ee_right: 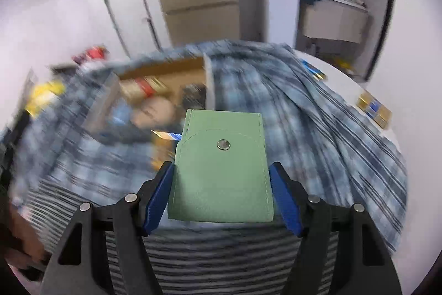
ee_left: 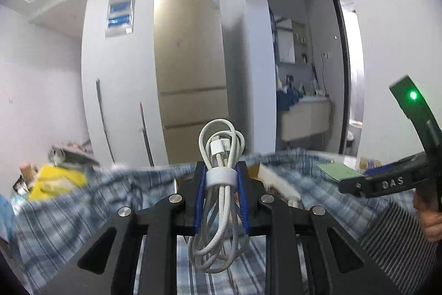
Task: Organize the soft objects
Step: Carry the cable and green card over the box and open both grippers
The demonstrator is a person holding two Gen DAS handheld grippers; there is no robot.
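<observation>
The left gripper is clenched on a bundled white cable; the right gripper grasps a green pouch by its side edges. Both are held above the plaid cloth. To do well, carry each item level. The open cardboard box ahead has a raised flap to avoid; the right side seems freer.
</observation>
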